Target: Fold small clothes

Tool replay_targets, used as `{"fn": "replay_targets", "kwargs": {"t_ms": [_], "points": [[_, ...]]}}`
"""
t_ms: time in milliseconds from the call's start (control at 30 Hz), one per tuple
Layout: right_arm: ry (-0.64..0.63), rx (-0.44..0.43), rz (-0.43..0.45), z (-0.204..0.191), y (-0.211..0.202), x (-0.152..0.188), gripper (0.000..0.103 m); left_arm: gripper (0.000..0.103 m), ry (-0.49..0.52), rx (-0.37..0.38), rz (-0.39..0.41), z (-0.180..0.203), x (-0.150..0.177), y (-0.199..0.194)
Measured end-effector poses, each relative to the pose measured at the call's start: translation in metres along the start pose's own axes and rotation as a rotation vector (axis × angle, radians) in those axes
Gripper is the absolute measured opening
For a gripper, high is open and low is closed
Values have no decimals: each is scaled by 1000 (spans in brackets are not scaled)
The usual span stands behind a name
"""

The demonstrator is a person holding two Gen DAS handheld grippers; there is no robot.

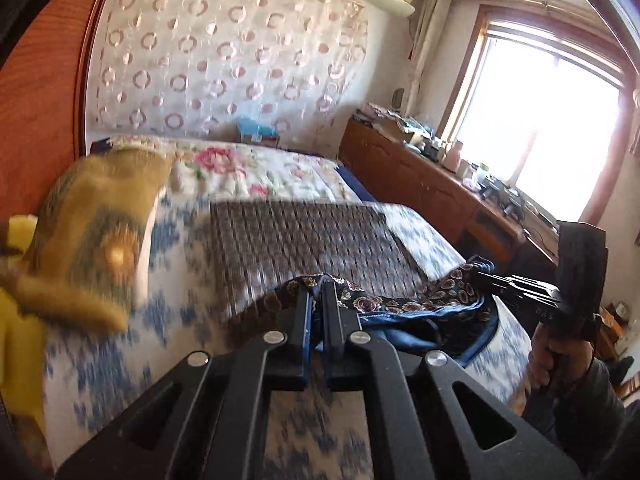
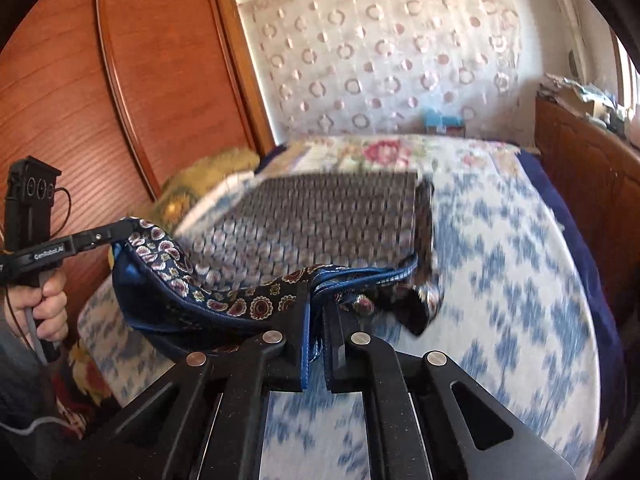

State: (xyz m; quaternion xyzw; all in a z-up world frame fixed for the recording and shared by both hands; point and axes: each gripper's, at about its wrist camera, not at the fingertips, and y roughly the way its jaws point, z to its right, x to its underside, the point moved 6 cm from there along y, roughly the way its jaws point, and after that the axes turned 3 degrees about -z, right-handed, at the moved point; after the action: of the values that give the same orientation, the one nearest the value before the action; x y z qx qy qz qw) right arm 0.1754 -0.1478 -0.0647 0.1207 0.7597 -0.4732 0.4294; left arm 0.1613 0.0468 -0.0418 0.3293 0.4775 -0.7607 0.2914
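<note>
Both the left gripper (image 1: 316,292) and right gripper (image 2: 316,294) have fingers pinching the patterned garment (image 2: 168,280), stretched above the bed (image 2: 500,260) toward twelve o'clock, probably for folding.

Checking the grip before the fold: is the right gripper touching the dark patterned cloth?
Touching. The right wrist view shows the right gripper with jaws closed on the blue-edged hem of the dark patterned cloth.

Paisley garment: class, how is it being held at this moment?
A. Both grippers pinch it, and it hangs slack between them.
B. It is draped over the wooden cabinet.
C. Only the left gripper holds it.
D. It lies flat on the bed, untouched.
A: the left gripper and the right gripper each close on the paisley garment, which sags between them above the bed.
</note>
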Motion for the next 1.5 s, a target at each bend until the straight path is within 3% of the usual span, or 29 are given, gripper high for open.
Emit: {"fn": "replay_targets", "kwargs": {"t_ms": [233,533,833,867,1033,1133,1167,1200,1333,1500], "points": [[-10,14,28,25,25,-55,2,1,-19,-35,29,-23,-50,37],[-33,29,-3,57,96,-107,2,1,-41,-129,2,-63,-88,106],[-42,75,-73,87,155,-112,3,1,-18,-201,-54,-78,-92,154],[-38,77,-78,89,157,-112,8,2,-14,-209,-57,-77,-92,157],[-61,117,-25,93,150,-117,15,5,15,-222,-26,-73,-91,155],[-54,144,12,99,138,-123,35,16,40,-229,-34,-72,-92,155],[-51,144,20,101,135,-124,40,26,48,-228,-39,-71,-92,155],[-53,148,28,103,131,-125,41,38,58,-230,-38,-71,-93,154],[-83,159,44,107,123,-125,51,55,63,-247,-5,-72,-96,144],[-93,107,16,109,124,-117,51,57,53,-252,-37,-78,-88,143]]}}
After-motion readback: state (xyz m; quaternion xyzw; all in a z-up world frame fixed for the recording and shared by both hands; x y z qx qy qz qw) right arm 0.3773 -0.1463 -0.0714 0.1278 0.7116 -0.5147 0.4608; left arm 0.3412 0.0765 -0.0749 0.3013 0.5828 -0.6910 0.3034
